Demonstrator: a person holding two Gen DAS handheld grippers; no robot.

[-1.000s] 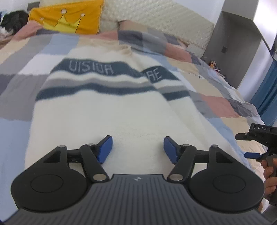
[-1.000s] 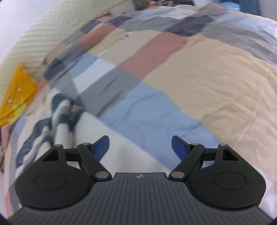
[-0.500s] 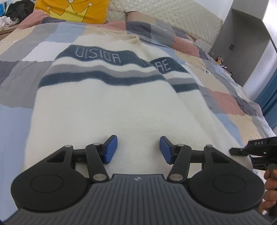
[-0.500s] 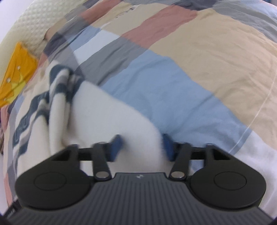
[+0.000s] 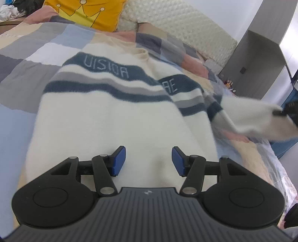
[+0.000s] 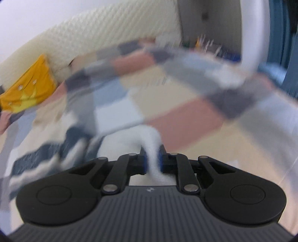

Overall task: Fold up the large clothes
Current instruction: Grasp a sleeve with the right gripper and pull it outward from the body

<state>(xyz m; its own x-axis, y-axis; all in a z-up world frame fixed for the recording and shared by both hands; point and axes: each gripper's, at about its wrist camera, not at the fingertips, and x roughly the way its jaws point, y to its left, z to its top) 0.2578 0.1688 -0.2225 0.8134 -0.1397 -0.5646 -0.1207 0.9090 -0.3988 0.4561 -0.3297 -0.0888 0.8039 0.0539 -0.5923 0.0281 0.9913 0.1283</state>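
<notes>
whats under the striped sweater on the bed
The sweater lies on a patchwork quilt, visible around its edges. What the quilt looks like beneath the sweater's body is covered.

Two wrist fisheyes over one bed, both looking along their own fingers toward the headboard

The left view sits low and close over the cream striped sweater (image 5: 111,115), tilted downward across the patchwork bedspread (image 5: 28,55) to the quilted headboard (image 5: 177,31). The right view, blurred, looks from the bed's other side, also angled down, with sweater fabric right at its lens. Both share the sweater, bedspread, headboard, yellow crown pillow (image 5: 89,13) and grey cabinet (image 5: 260,61); the right hand-held gripper (image 5: 286,110) shows at the left view's edge.
</notes>
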